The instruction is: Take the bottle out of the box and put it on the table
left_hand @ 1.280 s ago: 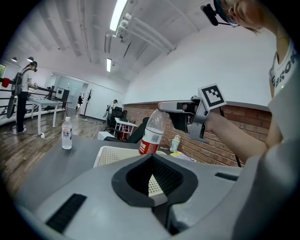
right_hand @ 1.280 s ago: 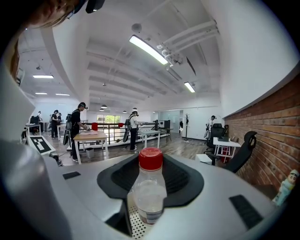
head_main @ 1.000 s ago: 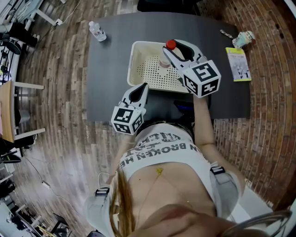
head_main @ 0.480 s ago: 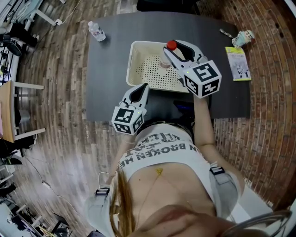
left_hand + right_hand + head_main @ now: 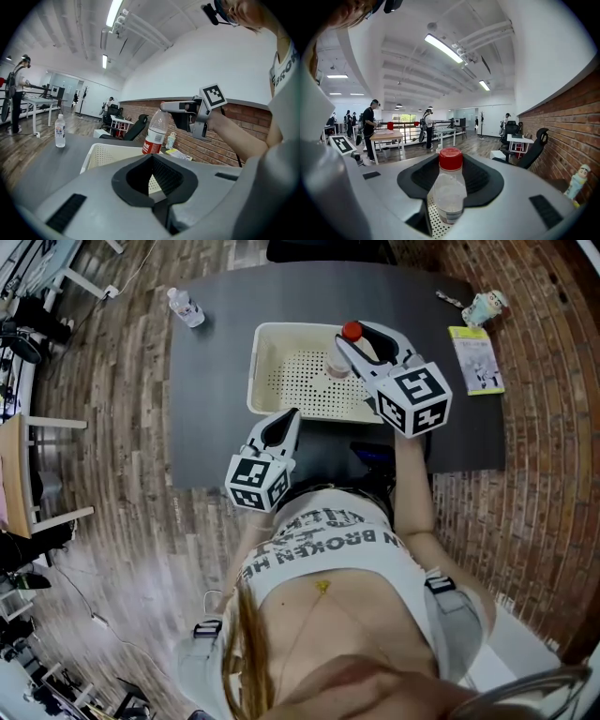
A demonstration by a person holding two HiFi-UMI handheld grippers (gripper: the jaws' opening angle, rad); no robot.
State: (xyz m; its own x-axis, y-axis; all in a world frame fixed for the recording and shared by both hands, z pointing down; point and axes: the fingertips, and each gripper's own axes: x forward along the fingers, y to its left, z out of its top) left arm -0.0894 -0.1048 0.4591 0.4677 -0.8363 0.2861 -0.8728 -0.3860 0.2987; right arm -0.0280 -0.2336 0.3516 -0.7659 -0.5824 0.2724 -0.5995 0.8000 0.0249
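Note:
A clear bottle (image 5: pixel 338 360) with a red cap (image 5: pixel 352 331) and a red label hangs upright over the right part of the cream perforated box (image 5: pixel 281 371) on the dark table. My right gripper (image 5: pixel 361 345) is shut on its upper body just under the cap. In the right gripper view the bottle (image 5: pixel 449 192) stands between the jaws, with the box's dotted floor (image 5: pixel 433 218) below. The left gripper view shows the bottle (image 5: pixel 155 133), the right gripper (image 5: pixel 180 107) and the box (image 5: pixel 105 154). My left gripper (image 5: pixel 292 416) hovers at the table's near edge, shut and holding nothing.
A second small water bottle (image 5: pixel 185 307) stands at the table's far left corner. A leaflet (image 5: pixel 476 360) and a small figurine (image 5: pixel 483 307) lie at the far right. Bare dark table (image 5: pixel 211 399) lies left of the box. People stand at benches far off.
My right gripper has carried the bottle slightly towards the box's right side. The left gripper has kept still.

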